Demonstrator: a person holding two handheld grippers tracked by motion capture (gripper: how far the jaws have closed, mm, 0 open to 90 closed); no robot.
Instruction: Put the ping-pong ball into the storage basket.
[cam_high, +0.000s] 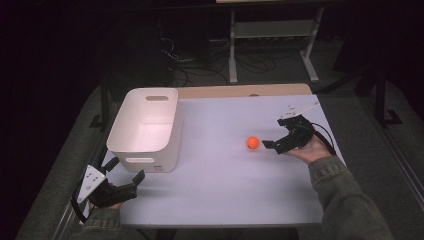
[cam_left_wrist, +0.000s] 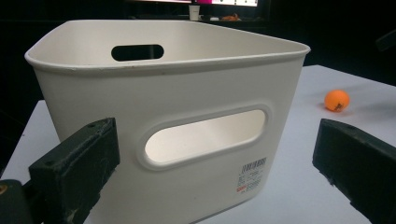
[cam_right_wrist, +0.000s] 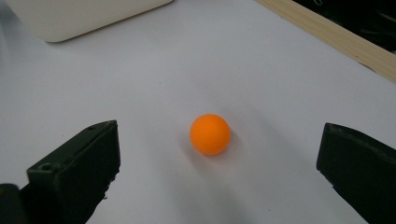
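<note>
A small orange ball (cam_high: 253, 142) lies on the white table, right of centre. My right gripper (cam_high: 275, 133) is open just to its right, jaws pointing at it. In the right gripper view the ball (cam_right_wrist: 210, 134) rests a little ahead of the two spread jaws, touching neither. A white plastic bin (cam_high: 145, 127) with handle slots stands at the left. My left gripper (cam_high: 125, 169) is open at the front left, just short of the bin's near wall. The left gripper view faces that wall (cam_left_wrist: 187, 135), and the ball (cam_left_wrist: 336, 100) shows far off to the right.
A bare wooden strip (cam_high: 240, 91) runs along the table's far edge. Beyond it stand a white metal frame (cam_high: 272, 40) and cables on a dark floor. A barcode label (cam_left_wrist: 252, 173) is stuck low on the bin's near wall.
</note>
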